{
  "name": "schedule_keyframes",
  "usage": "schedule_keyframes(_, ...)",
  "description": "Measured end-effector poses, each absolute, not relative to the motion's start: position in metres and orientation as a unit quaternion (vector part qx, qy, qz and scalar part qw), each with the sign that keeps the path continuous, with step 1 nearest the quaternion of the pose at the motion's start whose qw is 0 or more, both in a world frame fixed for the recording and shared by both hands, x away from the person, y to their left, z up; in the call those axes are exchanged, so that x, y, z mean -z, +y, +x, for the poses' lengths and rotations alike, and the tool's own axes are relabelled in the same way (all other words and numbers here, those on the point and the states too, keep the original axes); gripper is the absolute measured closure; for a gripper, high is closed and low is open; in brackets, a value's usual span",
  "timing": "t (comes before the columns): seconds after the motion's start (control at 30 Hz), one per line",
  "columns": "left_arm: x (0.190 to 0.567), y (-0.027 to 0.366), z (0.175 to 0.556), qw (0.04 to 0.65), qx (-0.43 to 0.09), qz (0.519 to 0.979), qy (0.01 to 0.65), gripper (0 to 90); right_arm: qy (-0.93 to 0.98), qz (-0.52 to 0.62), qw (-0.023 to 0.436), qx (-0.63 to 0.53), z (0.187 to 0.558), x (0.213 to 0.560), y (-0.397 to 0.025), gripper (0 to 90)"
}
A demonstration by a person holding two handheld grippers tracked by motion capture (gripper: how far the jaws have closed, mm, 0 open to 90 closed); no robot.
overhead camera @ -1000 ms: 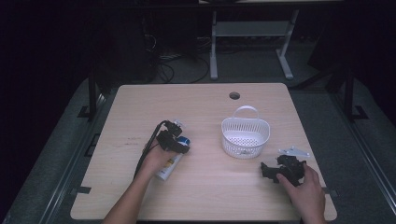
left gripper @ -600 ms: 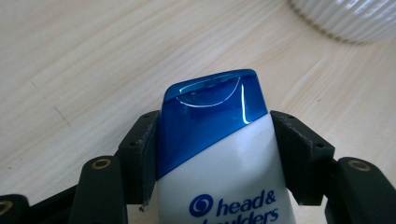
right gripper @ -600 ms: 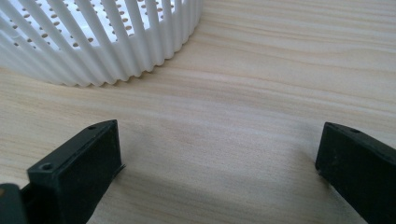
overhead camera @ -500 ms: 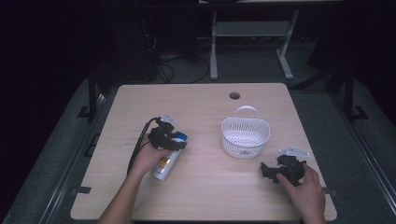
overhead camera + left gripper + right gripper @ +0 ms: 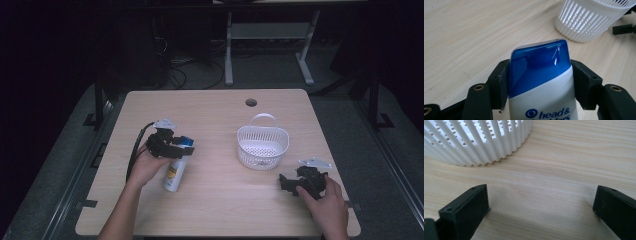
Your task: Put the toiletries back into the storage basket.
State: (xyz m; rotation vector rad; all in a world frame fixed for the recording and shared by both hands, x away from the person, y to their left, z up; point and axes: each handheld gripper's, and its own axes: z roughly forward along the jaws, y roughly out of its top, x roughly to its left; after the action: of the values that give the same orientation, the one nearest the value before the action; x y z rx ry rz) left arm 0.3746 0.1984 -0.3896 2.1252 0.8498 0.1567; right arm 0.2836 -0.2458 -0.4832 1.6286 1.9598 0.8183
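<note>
Table (image 5: 220,195): 1 bottle (image 5: 173,175), 1 basket (image 5: 262,145)

**Bottle left, basket centre-right, gripper near right**

On the table (image 5: 215,107), the shampoo bottle (image 5: 174,170) sits left of centre, its cap between the left gripper (image 5: 172,146) jaws. The basket (image 5: 263,147) stands well to its right. The right gripper (image 5: 289,182) rests nearer, just right of the basket. A round hole (image 5: 251,102) lies far behind the basket.

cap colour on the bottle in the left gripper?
Translucent blue cap on a white bottle, clearest in the left gripper view.
</note>
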Motion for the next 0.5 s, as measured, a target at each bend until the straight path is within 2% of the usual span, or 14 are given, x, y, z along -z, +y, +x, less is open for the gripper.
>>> schedule_keyframes(0.5, 0.368, 0.219, 0.366, 0.478, -0.096, 0.817, 0.31, 38.9, 0.713, 0.592, 0.23, -0.298, 0.284, 0.483, -0.246, 0.0)
